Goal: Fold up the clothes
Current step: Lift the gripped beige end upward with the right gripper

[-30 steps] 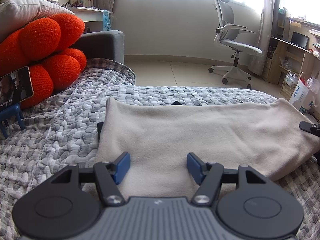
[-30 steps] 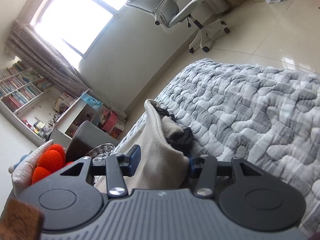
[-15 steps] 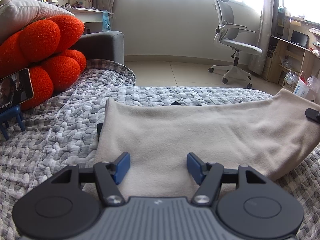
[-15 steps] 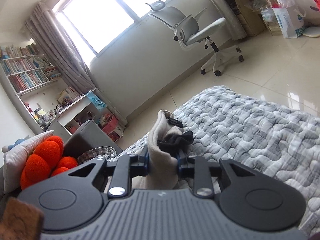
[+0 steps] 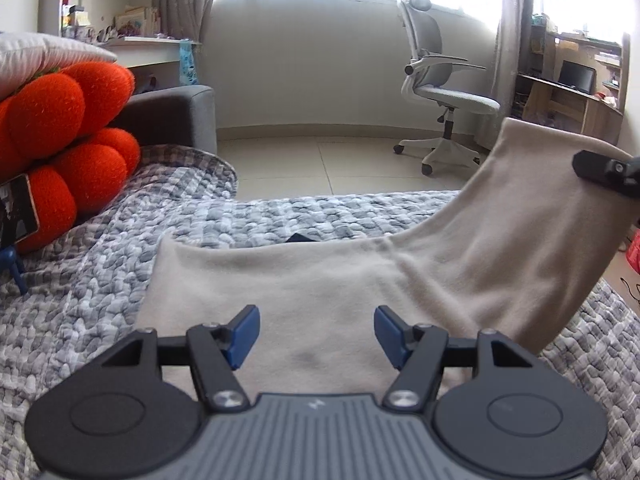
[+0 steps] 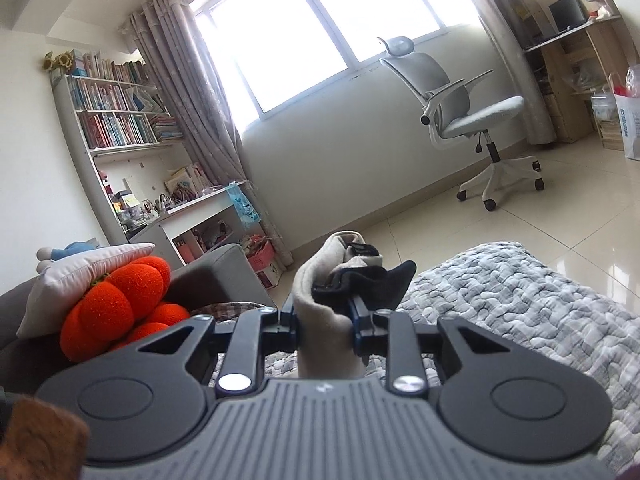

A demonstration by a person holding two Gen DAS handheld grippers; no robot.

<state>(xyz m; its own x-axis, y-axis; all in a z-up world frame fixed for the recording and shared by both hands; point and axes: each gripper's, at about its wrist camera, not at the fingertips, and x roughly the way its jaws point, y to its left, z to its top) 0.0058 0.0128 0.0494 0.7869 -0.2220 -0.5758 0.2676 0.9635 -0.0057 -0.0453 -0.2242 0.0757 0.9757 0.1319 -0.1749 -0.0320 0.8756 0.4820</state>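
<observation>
Beige garment — no legible label

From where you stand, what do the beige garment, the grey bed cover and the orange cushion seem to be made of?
Beige garment: soft, matte, fleece-like knit, going by its fuzzy nap and limp drape where one end is lifted.
Grey bed cover: probably quilted cotton or a cotton-like fabric; puffy, pebbled stitching, no shine.
Orange cushion: plush, towel-like pile over soft stuffing; rounded lobes with a fuzzy surface.

Bright daylight floods from the window, blown out; edges bow and darken; the bookshelf looks slightly soft.
</observation>
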